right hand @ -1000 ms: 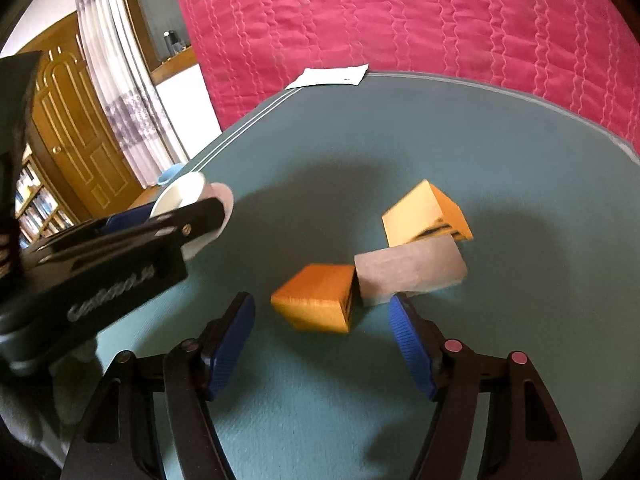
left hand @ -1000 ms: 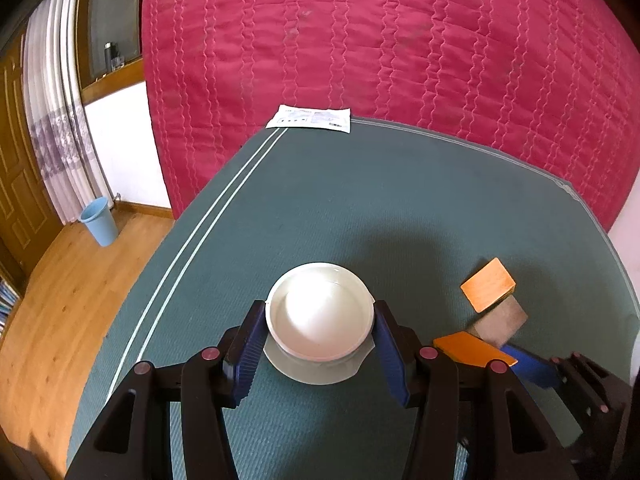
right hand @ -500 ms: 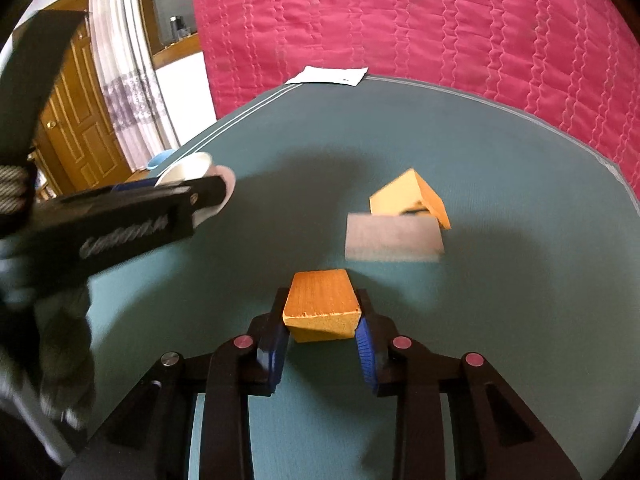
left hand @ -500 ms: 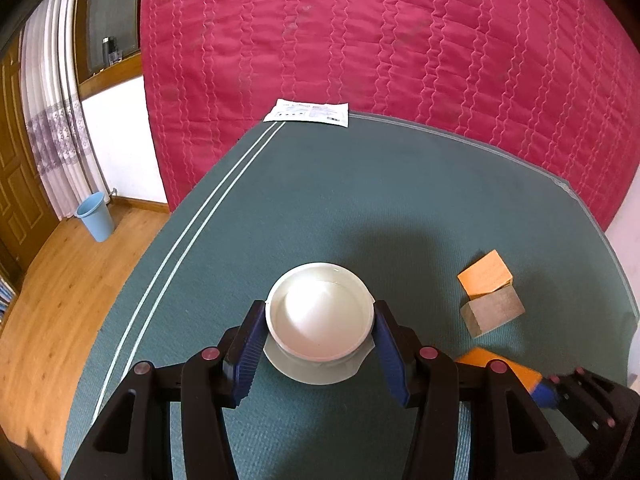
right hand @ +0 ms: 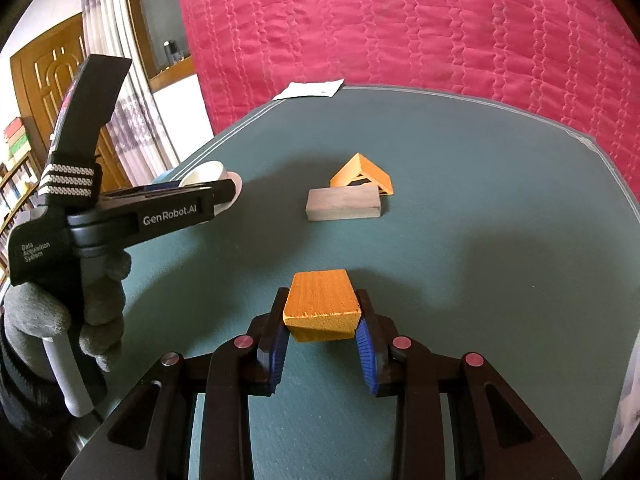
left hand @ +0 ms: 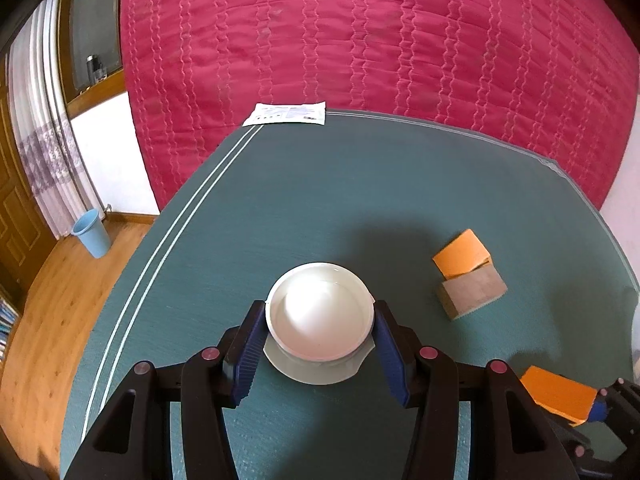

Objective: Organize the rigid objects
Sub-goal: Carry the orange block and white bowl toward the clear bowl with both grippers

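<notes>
My left gripper [left hand: 320, 340] is shut on a white bowl [left hand: 320, 310], its blue pads pressed against both sides; a white saucer [left hand: 312, 374] shows under the bowl. My right gripper [right hand: 322, 332] is shut on an orange wooden block [right hand: 322, 304], which it holds just over the green tabletop [right hand: 480, 200]. Farther out lie a grey block [right hand: 342, 208] and an orange triangular block [right hand: 362, 174], touching each other. The left wrist view shows the same pair, grey block [left hand: 472, 292] and orange block [left hand: 462, 258], to the right of the bowl, and the held orange block [left hand: 556, 394] at bottom right.
A white paper sheet [left hand: 286, 114] lies at the table's far edge, against a red quilted cloth [left hand: 360, 40]. The table's left edge [left hand: 168, 240] drops to a wooden floor with a blue bin [left hand: 92, 232]. A gloved hand [right hand: 60, 312] holds the left gripper.
My right gripper closed on the orange block and drew it back, away from the grey and triangular blocks. The left gripper and bowl stayed put.
</notes>
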Action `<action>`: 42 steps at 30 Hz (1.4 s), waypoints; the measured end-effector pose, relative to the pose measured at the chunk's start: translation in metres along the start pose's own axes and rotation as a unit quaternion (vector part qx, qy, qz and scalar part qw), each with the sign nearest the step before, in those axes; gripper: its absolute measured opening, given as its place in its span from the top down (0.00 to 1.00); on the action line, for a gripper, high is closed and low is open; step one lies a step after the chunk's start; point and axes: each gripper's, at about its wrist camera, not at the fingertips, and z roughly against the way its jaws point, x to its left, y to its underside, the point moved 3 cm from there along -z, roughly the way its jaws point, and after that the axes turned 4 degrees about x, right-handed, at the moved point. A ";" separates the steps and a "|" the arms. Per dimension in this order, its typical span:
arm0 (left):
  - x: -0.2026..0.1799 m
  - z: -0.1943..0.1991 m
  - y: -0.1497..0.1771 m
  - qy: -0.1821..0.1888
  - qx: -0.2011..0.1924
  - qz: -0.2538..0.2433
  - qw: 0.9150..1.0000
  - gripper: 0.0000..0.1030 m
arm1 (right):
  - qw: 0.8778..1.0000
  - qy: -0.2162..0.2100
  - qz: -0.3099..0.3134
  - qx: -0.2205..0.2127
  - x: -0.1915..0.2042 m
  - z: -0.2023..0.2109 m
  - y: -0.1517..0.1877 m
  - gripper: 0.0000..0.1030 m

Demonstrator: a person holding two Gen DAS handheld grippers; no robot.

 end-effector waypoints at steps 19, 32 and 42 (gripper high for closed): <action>-0.033 0.015 0.017 0.005 -0.012 -0.054 0.998 0.47 | 0.999 0.026 -0.042 -0.009 -0.038 0.027 0.020 0.69; -0.074 0.024 0.037 0.016 -0.011 -0.108 0.994 0.46 | 0.996 0.044 -0.071 -0.027 -0.067 0.055 0.036 0.69; -0.095 0.029 0.050 0.026 -0.010 -0.138 0.990 0.46 | 0.994 0.059 -0.080 -0.039 -0.080 0.071 0.043 0.69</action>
